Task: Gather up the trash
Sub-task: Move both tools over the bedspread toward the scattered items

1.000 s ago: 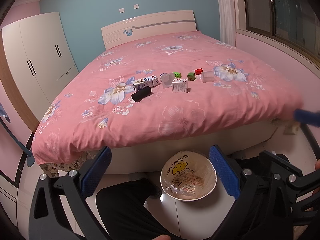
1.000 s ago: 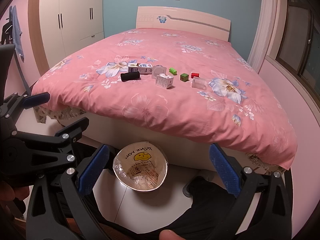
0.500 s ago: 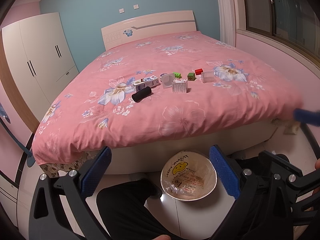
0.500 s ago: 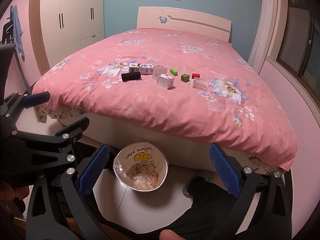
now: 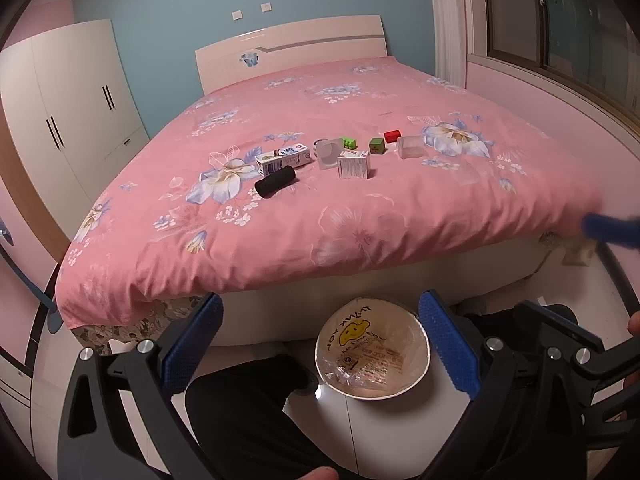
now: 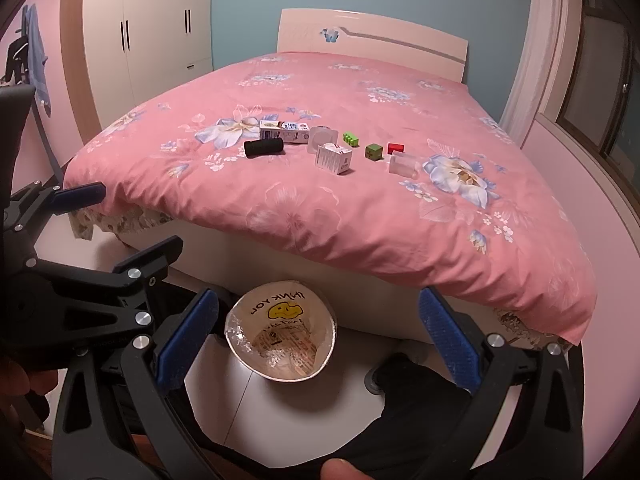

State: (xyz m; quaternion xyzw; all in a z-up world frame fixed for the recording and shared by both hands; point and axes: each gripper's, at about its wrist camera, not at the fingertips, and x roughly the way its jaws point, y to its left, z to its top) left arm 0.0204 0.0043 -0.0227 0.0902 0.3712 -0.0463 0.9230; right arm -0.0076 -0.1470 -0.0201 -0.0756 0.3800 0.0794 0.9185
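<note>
Small items lie in a row on the pink bed (image 5: 360,216) (image 6: 360,216): a black roll (image 5: 275,182) (image 6: 264,147), a milk carton (image 5: 283,157) (image 6: 284,131), a white box (image 5: 353,165) (image 6: 334,158), a clear cup (image 5: 411,147) (image 6: 404,165). A bin with a smiley bag (image 5: 373,354) (image 6: 281,342) stands on the floor at the bed's foot. My left gripper (image 5: 320,344) and right gripper (image 6: 316,348) hang open and empty above the bin, well short of the items.
Green blocks (image 5: 376,145) (image 6: 351,138) and a red block (image 5: 392,135) (image 6: 395,148) sit among the items. A white wardrobe (image 5: 68,120) stands left, a window (image 5: 560,28) right. A person's dark-clothed legs (image 5: 248,412) are on the floor beside the bin.
</note>
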